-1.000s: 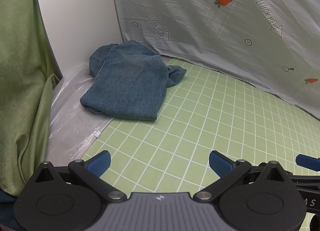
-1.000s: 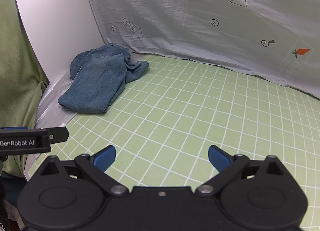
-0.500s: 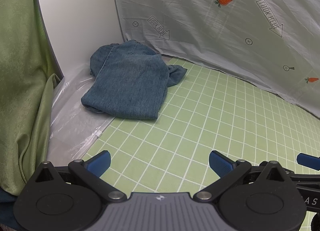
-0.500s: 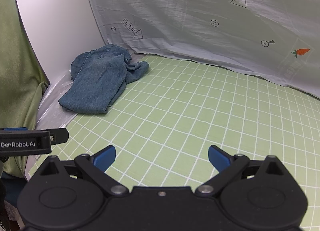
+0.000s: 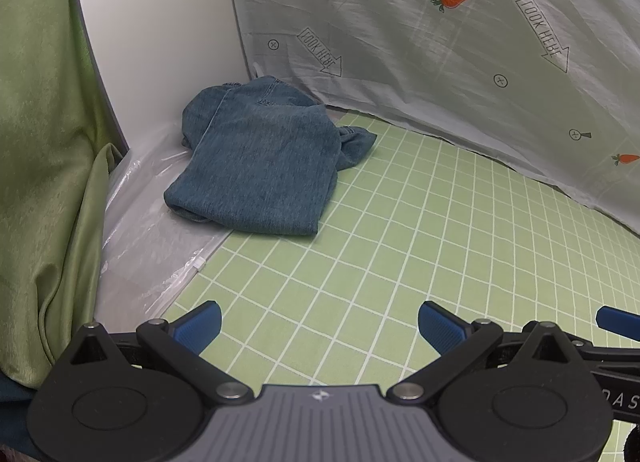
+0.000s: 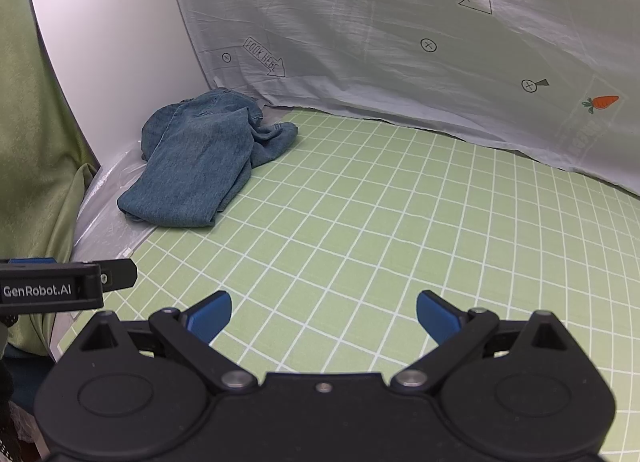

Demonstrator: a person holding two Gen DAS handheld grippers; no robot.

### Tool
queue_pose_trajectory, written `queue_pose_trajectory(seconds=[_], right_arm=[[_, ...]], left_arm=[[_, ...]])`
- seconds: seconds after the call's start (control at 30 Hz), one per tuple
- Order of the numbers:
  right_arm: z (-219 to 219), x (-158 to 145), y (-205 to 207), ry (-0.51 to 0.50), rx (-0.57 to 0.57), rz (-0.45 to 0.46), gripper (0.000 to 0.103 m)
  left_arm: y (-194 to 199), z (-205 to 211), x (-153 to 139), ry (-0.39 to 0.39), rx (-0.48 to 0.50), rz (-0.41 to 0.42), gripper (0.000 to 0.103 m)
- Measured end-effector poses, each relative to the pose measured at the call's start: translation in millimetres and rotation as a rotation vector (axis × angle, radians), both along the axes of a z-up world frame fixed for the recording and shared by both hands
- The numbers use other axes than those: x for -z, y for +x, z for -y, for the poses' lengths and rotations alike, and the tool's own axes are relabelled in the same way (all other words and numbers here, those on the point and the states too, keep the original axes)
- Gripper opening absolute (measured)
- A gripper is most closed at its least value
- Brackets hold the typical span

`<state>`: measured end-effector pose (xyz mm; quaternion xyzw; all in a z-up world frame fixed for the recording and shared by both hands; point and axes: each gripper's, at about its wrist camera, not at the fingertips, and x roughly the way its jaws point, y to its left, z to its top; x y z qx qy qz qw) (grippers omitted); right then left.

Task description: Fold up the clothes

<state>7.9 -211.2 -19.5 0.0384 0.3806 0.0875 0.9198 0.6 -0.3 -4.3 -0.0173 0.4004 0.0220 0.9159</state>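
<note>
Faded blue denim on the jeans (image 5: 260, 166), coarse and matt, seams stitched. Green gridded mat (image 5: 400, 246): smooth, matt, printed with thin white lines. Clear plastic sheet (image 5: 148, 230) beside it, glossy and crinkled. Pale grey printed cloth (image 5: 420, 42) behind, thin, creased, faintly sheeny. White panel (image 5: 160, 42), smooth and matt. Green curtain (image 5: 44, 166), soft cloth with a slight satin shine. On the left gripper (image 5: 318, 327) and the right gripper (image 6: 323, 317), matt black plastic links, small bright metal pivot pins, and blue pads (image 6: 210, 316) of ribbed, rubbery look.
</note>
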Motion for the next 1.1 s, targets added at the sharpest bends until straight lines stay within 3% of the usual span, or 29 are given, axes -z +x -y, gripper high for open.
queue_pose_trajectory(seconds=[0.57,0.67,0.87,1.1], right_arm=[[-1.0,0.0,34.0,0.019,0.022,-0.015,0.1],[-6.7,-0.2,50.5,0.004,0.015,-0.009,0.1],[-23.1,5.4,97.5,-0.025,0.016,-0.012,0.1],[-57.3,21.6,166.2,-0.013,-0.007,-0.043,0.098]], left_arm=[[26.5,-10.8,8.1,-0.026,-0.043,-0.056,0.103],[41.9,-20.9,8.2,-0.064,-0.073,-0.069,0.103],[84.3,-44.1,12.3,-0.041,-0.114,-0.077,0.103],[154.3,-92.0,38.3,-0.012,-0.197,-0.134,0.103]])
